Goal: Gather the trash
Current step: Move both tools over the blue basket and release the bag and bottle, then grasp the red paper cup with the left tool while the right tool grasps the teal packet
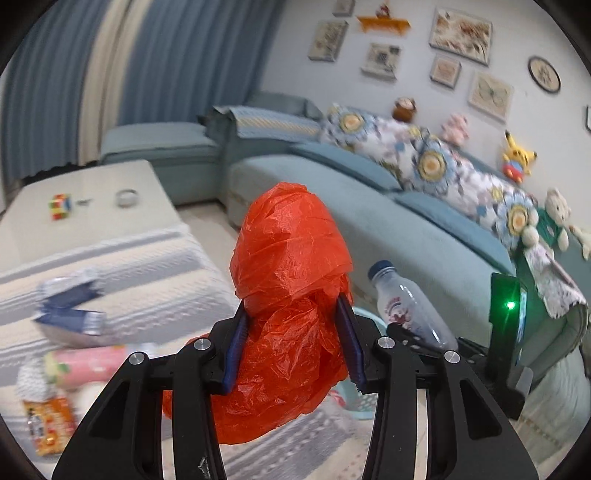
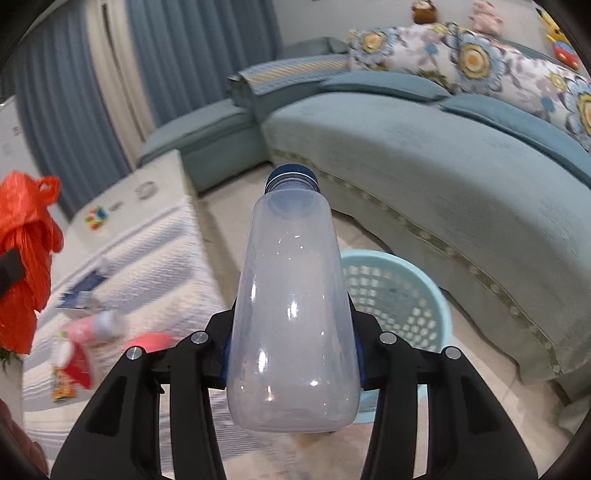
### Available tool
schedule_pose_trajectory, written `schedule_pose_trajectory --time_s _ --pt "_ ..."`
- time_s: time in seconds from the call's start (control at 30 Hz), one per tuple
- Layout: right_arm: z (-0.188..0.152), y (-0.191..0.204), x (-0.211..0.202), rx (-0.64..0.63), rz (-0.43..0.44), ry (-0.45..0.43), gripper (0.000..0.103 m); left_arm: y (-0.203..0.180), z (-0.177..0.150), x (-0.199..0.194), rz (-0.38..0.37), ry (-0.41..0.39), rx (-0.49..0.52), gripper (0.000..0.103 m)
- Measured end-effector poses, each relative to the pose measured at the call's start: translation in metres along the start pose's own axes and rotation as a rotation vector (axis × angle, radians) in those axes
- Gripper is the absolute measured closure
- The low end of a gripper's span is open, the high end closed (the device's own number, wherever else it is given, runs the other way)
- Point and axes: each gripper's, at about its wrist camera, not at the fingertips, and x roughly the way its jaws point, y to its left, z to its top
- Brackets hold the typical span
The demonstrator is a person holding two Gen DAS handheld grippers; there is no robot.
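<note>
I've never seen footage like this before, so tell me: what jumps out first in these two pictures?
The bright orange plastic bag dominates the left view, pinched between the left gripper and its black fingers. In the right view, a clear plastic bottle with a blue cap fills the centre, clamped in the right gripper. Just behind it stands a pale blue basket on the floor beside the teal sofa.

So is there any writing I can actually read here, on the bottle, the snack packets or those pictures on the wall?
None can be read.
Plastic bottle held by the right gripper: red and blue printed label, too blurred.
Orange snack packet on the table: print too blurred.
Blue packet: blurred.
Framed pictures on the wall: too small.
Red plastic bag in the left gripper: no print visible.
</note>
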Motion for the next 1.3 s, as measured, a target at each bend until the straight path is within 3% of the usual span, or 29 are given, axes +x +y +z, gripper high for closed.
schedule_pose_trajectory --time_s 0.27,0.43,0.57,0.77,1.1,1.3 --pt "-0.024 -0.066 0.064 0.168 -0.083 0.184 0.060 -0.028 -0.027 0.096 -0.074 0.202 0.012 0.059" --pt "-0.043 -0.092 0.085 0.245 -0.120 0.283 0.060 -0.032 -0.055 0.135 -0.076 0.315 0.018 0.057" --pt "-0.052 -0.101 0.092 0.278 -0.106 0.314 0.060 -0.030 -0.068 0.149 -0.061 0.355 0.020 0.046" --pt "-0.042 -0.096 0.075 0.262 -0.071 0.234 0.060 -0.024 -0.067 0.143 -0.086 0.333 0.003 0.028" --pt "-0.034 -0.078 0.066 0.218 -0.047 0.199 0.060 -0.022 -0.055 0.114 -0.108 0.256 -0.002 0.028" --pt "-0.022 -0.040 0.037 0.128 0.034 0.121 0.060 -0.025 -0.038 0.079 -0.113 0.174 0.012 0.028"
